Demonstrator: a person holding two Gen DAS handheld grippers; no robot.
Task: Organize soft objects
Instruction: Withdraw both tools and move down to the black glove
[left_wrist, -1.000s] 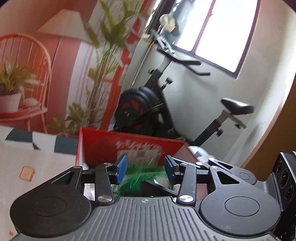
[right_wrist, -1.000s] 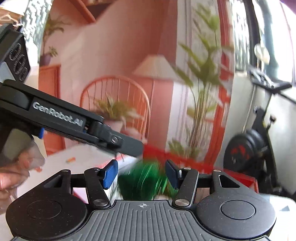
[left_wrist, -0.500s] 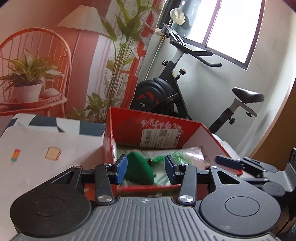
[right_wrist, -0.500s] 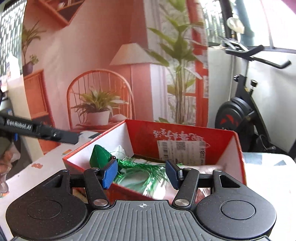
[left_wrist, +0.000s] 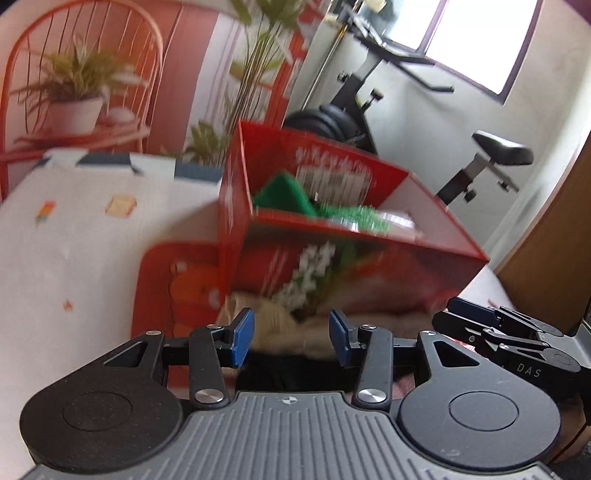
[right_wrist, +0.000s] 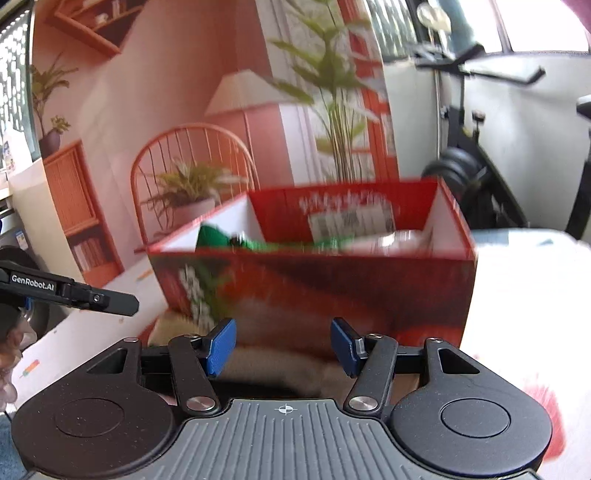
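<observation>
Green soft item (left_wrist: 284, 197): lodged inside the red box (left_wrist: 369, 266), at its left end, beside green tinsel (left_wrist: 360, 218). Beige fabric (left_wrist: 280, 325): heaped against the box's near wall. Left gripper (left_wrist: 291, 338): fingers spread wide, nothing held, before the box. Right gripper (right_wrist: 283, 347): fingers likewise wide, empty. Box seated on the white tabletop (left_wrist: 81, 251).

The open red cardboard box (left_wrist: 332, 254) is smeared by motion blur — its printed label unreadable. The green fabric item (right_wrist: 216, 238) inside sits half hidden behind the box wall.
</observation>
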